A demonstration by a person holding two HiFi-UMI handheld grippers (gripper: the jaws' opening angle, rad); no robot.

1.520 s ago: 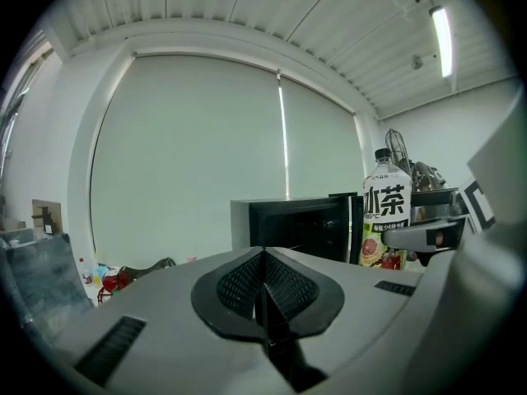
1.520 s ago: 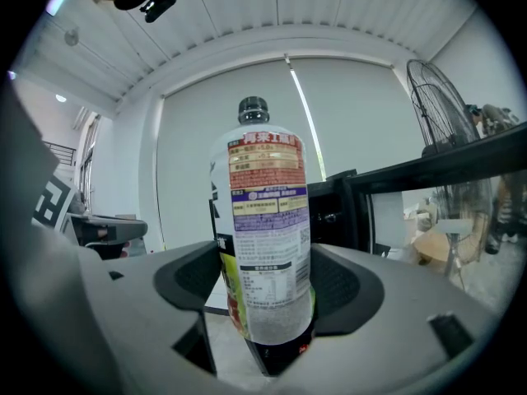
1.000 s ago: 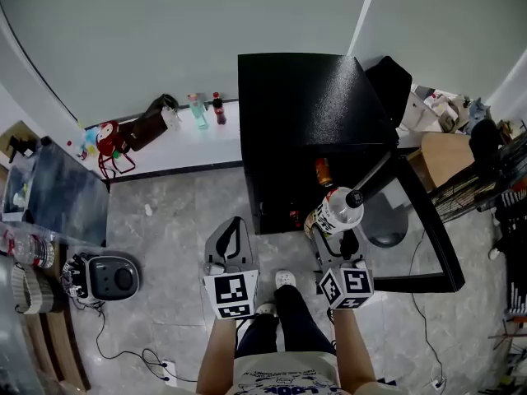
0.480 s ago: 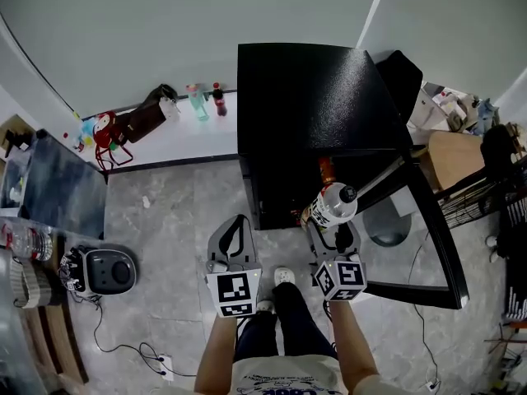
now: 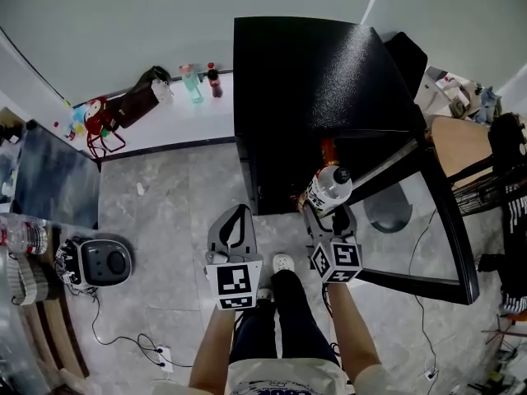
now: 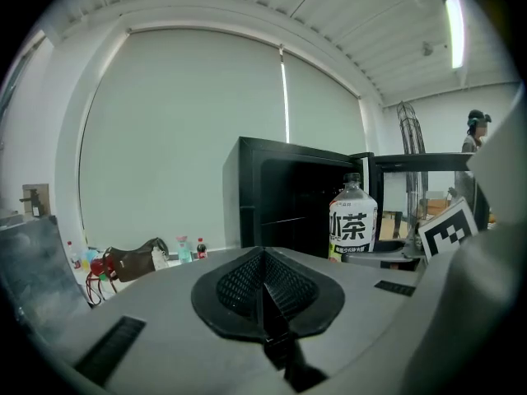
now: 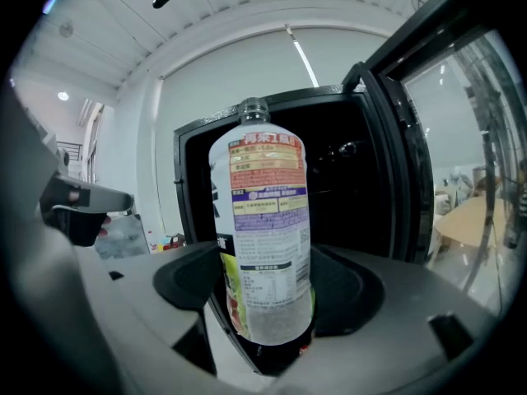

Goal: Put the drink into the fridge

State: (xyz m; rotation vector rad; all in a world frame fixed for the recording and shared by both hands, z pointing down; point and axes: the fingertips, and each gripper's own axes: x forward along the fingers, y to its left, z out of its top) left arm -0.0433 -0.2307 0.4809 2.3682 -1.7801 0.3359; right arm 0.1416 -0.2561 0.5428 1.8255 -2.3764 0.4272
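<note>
The drink, a clear bottle with a white label (image 5: pixel 329 189) (image 7: pixel 263 237), stands upright between the jaws of my right gripper (image 5: pixel 330 214) (image 7: pixel 268 303), which is shut on its lower body. It hangs just in front of the open black fridge (image 5: pixel 313 81) (image 7: pixel 362 179), whose door (image 5: pixel 436 229) swings out to the right. An orange bottle (image 5: pixel 328 151) shows inside the fridge. My left gripper (image 5: pixel 234 222) (image 6: pixel 265 290) is shut with nothing in it, left of the drink (image 6: pixel 352 220), over the floor.
A white ledge along the wall carries small bottles (image 5: pixel 202 81) and a dark bag (image 5: pixel 132 105). A round grey machine (image 5: pixel 97 262) with cables sits on the floor at the left. A grey stool (image 5: pixel 391 208) and a cardboard box (image 5: pixel 461 142) stand behind the door.
My right gripper and the drink have moved forward, closer to the fridge opening. The left gripper has kept its place beside it, still shut.
</note>
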